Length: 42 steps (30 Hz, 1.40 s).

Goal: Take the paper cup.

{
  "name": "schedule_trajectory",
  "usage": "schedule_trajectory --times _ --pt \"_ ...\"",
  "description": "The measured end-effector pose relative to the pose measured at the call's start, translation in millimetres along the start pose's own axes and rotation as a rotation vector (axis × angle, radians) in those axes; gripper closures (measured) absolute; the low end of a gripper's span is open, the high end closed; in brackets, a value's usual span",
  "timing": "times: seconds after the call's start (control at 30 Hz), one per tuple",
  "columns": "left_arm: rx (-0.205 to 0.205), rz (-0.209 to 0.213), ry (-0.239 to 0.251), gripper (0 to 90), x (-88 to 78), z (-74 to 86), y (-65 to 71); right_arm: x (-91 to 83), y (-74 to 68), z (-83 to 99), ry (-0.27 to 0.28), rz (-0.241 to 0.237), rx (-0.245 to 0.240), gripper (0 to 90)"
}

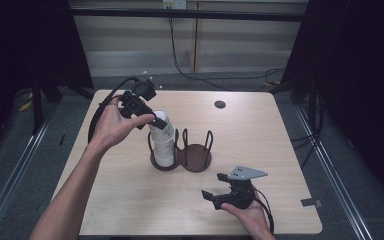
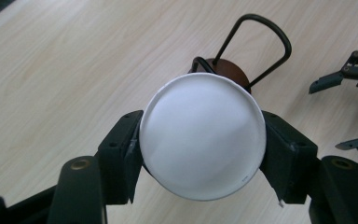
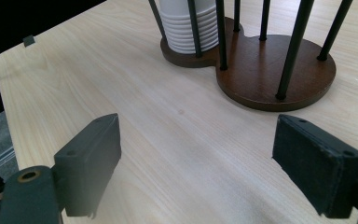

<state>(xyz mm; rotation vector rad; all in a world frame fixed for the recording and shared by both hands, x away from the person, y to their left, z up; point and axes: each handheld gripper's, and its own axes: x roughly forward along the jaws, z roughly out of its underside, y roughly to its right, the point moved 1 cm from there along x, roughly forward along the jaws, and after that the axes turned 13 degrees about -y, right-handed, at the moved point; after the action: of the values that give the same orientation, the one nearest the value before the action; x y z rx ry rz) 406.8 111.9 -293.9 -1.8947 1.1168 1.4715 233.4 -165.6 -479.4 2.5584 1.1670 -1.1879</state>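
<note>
At the left of a pale wooden table (image 1: 130,200), seen from the high view, a person's left hand (image 1: 111,125) holds the left gripper (image 1: 156,121) tipped down over a stack of white paper cups (image 1: 163,142), its two black jaws clamped on the sides of the topmost cup (image 2: 203,135) near the rim. The left gripper view looks straight down into that cup's white interior, with a jaw pad (image 2: 133,151) pressed against each side of the rim and the table's wood grain all round. The stack stands upright in the left bay of a dark brown, two-bay wooden cup holder (image 1: 196,159) ringed by thin black wire uprights (image 1: 209,142); the right bay beside it holds no cups. In the right gripper view, the ribbed rims of the nested cups (image 3: 189,30) show between the uprights at the top of the frame, resting on the holder's round base (image 3: 261,79). Farther right and nearer the table's front edge, the person's right hand (image 1: 247,212) holds the right gripper (image 1: 214,186) well apart from the holder, a grey three-cornered plate (image 1: 247,173) on top; its jaws stand wide apart with nothing but bare tabletop between them. A small dark round disc (image 1: 220,104) is set in the tabletop near the far edge.
</note>
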Motion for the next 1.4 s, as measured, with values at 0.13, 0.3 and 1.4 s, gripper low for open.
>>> schedule_trajectory --times 0.13,0.3,1.4 --pt "0.003 0.005 0.021 36.8 -4.5 1.6 1.8 0.4 0.0 0.0 -0.001 0.001 0.001 14.7" --pt "0.021 0.007 0.040 36.7 -7.9 3.8 4.7 0.9 -0.5 0.0 -0.005 0.000 0.001 14.7" --pt "0.065 0.040 0.255 36.8 -3.0 64.6 26.5 0.6 -1.6 -0.8 0.003 0.013 -0.004 14.6"
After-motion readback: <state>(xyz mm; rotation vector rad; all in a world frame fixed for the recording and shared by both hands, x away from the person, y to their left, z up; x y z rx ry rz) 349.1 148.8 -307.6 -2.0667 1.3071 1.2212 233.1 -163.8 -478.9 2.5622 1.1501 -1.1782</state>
